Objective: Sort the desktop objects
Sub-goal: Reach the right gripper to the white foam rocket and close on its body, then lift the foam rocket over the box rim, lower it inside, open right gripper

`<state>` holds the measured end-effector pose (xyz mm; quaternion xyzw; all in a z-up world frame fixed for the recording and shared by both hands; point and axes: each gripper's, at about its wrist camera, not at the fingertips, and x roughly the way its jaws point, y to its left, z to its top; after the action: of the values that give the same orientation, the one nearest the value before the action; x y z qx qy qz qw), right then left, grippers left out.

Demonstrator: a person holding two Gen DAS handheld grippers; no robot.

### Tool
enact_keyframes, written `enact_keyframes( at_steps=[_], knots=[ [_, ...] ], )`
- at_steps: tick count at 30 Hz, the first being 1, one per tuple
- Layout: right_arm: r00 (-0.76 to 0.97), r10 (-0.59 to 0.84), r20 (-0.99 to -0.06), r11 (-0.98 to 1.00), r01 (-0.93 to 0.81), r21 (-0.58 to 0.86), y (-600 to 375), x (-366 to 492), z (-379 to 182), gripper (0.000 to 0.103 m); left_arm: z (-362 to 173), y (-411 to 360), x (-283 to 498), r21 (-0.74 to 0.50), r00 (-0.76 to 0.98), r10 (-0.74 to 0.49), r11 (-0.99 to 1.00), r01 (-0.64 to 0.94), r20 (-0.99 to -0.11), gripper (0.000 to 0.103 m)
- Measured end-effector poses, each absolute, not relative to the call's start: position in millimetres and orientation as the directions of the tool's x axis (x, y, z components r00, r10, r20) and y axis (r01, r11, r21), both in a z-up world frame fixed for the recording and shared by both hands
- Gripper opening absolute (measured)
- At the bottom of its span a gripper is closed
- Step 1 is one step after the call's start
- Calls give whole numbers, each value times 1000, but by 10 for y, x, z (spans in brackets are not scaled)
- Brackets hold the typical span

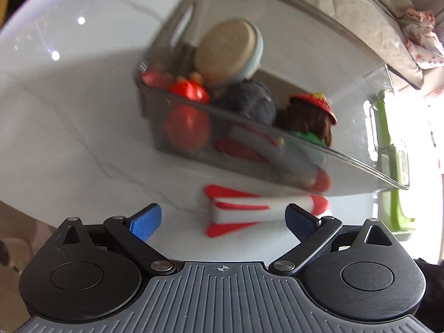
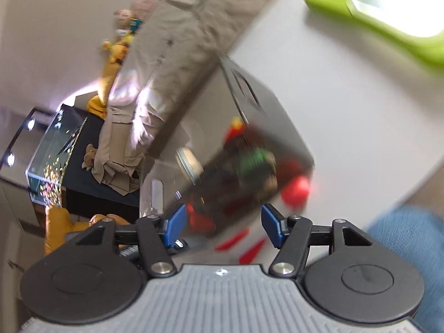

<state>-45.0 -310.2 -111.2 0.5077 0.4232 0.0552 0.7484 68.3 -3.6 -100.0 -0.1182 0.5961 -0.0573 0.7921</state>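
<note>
Red and white, the rocket point(image 1: 260, 212) lies on the surface point(image 1: 69, 116) just outside the bin point(image 1: 177, 141), and looks like the last item to sort. Left hand-held gripper point(image 1: 223, 222) hangs spread wide, empty, with the rocket between its pads. Inside the bin: red ball point(image 1: 186, 127), tan disc point(image 1: 227, 48), doll point(image 1: 308, 119). Right hand-held gripper point(image 2: 220, 226) gapes wide too, holding nothing.
</note>
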Motion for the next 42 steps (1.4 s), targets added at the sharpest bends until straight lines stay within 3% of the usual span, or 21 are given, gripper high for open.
enact_keyframes(
  at_steps=[6,9,16,22,25,31,38,42],
  knots=[
    [598,454,-661,400,526,751,-2664,-167,-1581,62,-691,-70,424,-6,431,-53,994,111,-901,99],
    [575,396,-716,390,601,698,-2480,-40,-1703,61,-664,-46,346,63,470,-14,987,148,-883,100],
    [498,318,-807,357,725,589,-2192,115,-1961,51,-747,209,399,-16,434,-83,988,155,-897,100],
    [518,270,-812,393,710,584,-2026,225,-1995,49,-762,312,391,-38,438,-101,988,151,-893,101],
    [515,276,-811,425,692,584,-1964,292,-2031,40,-754,356,397,-60,440,-120,987,147,-890,101],
    [517,311,-797,470,645,602,-1920,295,-2055,36,-780,468,422,-86,427,-126,990,112,-895,102],
    [538,385,-750,563,507,653,-2090,67,-1678,35,-829,545,441,-141,397,-155,988,65,-905,103],
    [546,463,-699,590,398,702,-2358,-20,-1138,35,-929,538,460,-270,339,-266,962,37,-903,103]
  ],
)
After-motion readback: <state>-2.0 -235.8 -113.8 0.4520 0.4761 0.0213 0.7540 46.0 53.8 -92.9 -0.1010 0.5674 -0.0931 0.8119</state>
